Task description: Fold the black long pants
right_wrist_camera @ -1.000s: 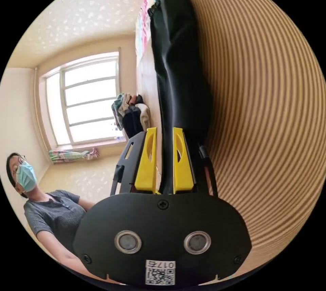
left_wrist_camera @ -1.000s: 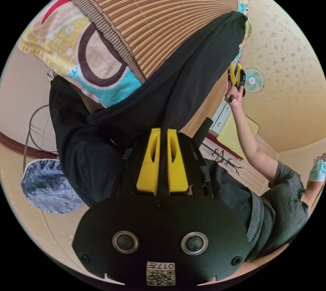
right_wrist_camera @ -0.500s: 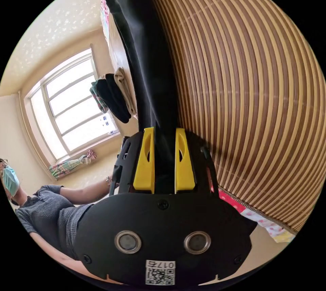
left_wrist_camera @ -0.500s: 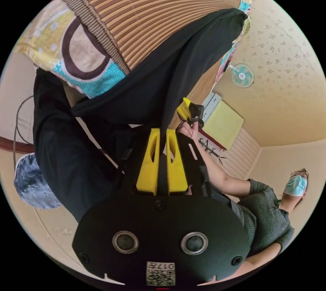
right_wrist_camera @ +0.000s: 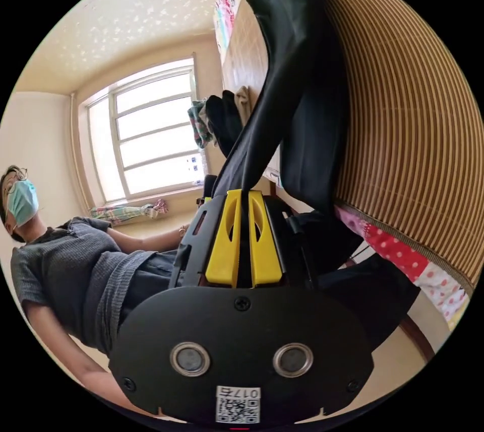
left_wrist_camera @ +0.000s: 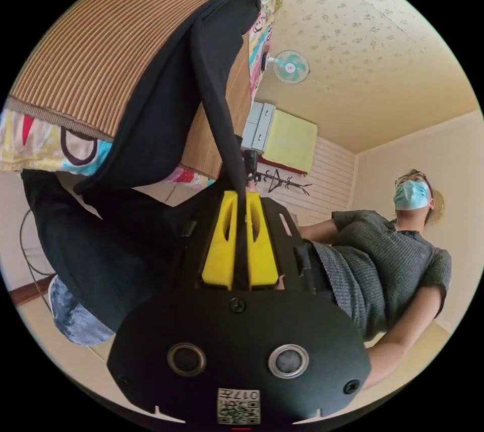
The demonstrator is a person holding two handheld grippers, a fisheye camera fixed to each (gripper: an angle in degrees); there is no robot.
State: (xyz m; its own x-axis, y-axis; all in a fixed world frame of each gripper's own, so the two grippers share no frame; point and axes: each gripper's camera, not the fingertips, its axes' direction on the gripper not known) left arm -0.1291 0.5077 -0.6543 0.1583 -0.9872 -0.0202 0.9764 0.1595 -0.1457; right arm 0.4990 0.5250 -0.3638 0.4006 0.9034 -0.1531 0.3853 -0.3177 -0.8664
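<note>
Left gripper view: left gripper [left_wrist_camera: 240,195] has yellow jaws pressed together, pinching a thin edge of the black long pants [left_wrist_camera: 166,99]. Fabric runs straight up & away from the jaws as a taut band to the far end of the striped mat [left_wrist_camera: 101,59], then doubles back down; rest hangs off the mat edge over the patterned sheet [left_wrist_camera: 35,142]. Right gripper view: right gripper [right_wrist_camera: 241,195] also clamped on pants [right_wrist_camera: 307,99], cloth rising from jaws along the mat [right_wrist_camera: 413,124]. Long axis lies along the mat, pointing away from both claws; both ends held abt equally close. Probable next: lay the held edge down over the mat portion.
</note>
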